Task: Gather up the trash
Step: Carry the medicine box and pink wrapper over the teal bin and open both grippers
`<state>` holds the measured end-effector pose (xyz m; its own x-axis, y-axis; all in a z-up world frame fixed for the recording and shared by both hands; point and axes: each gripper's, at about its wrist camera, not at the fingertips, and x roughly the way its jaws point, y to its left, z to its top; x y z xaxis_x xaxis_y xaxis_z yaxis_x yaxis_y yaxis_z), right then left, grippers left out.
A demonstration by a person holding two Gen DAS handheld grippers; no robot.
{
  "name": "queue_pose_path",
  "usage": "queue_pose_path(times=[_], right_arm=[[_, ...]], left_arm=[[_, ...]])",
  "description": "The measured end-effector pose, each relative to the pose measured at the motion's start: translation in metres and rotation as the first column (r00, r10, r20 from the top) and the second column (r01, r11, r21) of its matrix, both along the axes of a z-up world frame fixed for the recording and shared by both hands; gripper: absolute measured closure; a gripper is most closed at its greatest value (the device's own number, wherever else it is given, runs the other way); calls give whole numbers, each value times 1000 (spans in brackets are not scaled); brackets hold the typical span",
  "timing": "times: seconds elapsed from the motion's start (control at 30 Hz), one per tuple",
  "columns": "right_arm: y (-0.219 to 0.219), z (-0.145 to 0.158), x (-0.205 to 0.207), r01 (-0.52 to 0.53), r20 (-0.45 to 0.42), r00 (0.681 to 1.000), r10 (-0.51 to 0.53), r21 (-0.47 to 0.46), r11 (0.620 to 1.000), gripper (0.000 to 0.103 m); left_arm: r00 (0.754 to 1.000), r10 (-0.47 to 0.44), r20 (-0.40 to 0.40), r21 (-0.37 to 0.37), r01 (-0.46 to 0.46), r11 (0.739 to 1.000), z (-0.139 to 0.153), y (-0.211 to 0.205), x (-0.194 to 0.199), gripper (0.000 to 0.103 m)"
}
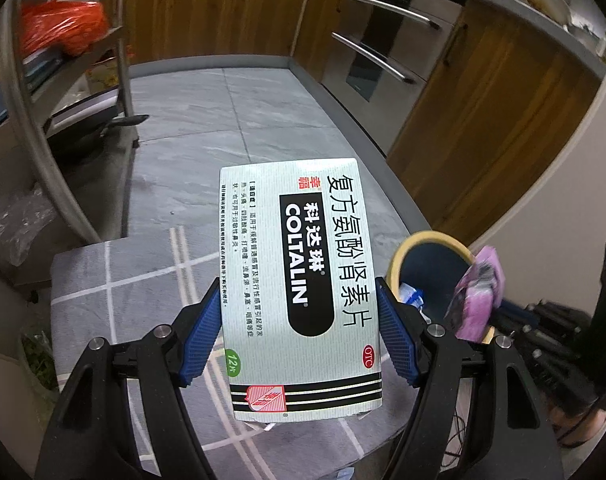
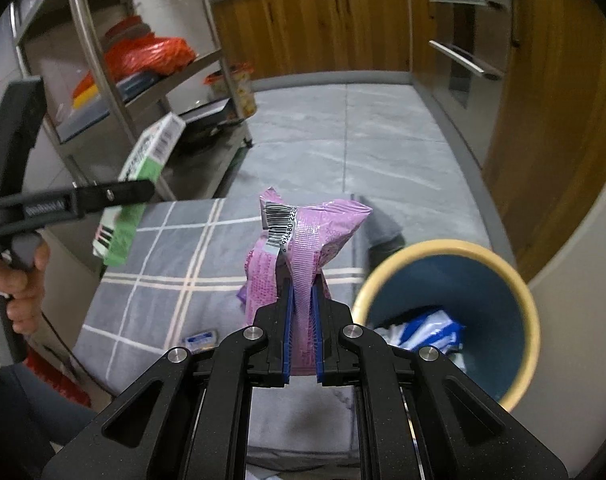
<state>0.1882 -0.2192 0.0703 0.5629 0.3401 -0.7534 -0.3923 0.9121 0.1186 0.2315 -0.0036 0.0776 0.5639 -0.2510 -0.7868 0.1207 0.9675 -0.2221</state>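
My left gripper (image 1: 299, 308) is shut on a white and green medicine box (image 1: 299, 280) marked COLTALIN and holds it above the grey checked mat (image 1: 143, 280). The box also shows at the left in the right wrist view (image 2: 143, 176). My right gripper (image 2: 301, 308) is shut on a pink snack wrapper (image 2: 303, 232), held upright above the mat, just left of the blue bin with a yellow rim (image 2: 455, 276). The bin (image 1: 431, 264) holds blue and white plastic trash (image 2: 427, 330). The wrapper shows blurred over the bin in the left wrist view (image 1: 479, 292).
A small blue and white packet (image 2: 201, 339) lies on the mat (image 2: 151, 264). A steel shelf rack (image 2: 143, 80) with orange bags stands at the left. Wooden cabinets (image 1: 223, 8) and an oven (image 1: 383, 48) line the grey tiled floor.
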Motion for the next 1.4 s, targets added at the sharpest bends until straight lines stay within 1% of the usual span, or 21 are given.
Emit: queue_pose_path(times=[0.2,0.43,0.67,0.83,0.97,1.1,1.2,1.4], right_arm=[[-29,5,-8,47,24,999,-47,15,999,93],[-61,4,-14,108,33,993,-109,27,994,93],[-94,-5,-11,186,9,982,-187,34,982,93],[-107,-13,-10,222,-9,975,-222,22,975,93],[-115,-23,-7,249,-27,968,-249,1,969,93],[-122,-38,0,275,-71,959,-275,-15,961,93],[-125,-56,8,291,-126,948,-292,-30,956,93],[-127,-85,21,310,-205,926,-317,-64,948,93]], left_arm=[[999,-53,-5,10,53,999,-9,-28,-3,32],[995,-99,-8,25,99,995,-14,-59,-3,33],[987,-162,-13,33,162,986,-19,-93,-3,32],[976,-214,-28,33,215,976,-26,-120,-5,32],[968,-249,-39,13,249,968,-30,-137,-6,32],[957,-283,-57,-25,282,959,-37,-152,-5,32],[954,-292,-74,-34,290,956,-43,-164,0,32],[948,-303,-96,-43,300,953,-52,-180,3,32]])
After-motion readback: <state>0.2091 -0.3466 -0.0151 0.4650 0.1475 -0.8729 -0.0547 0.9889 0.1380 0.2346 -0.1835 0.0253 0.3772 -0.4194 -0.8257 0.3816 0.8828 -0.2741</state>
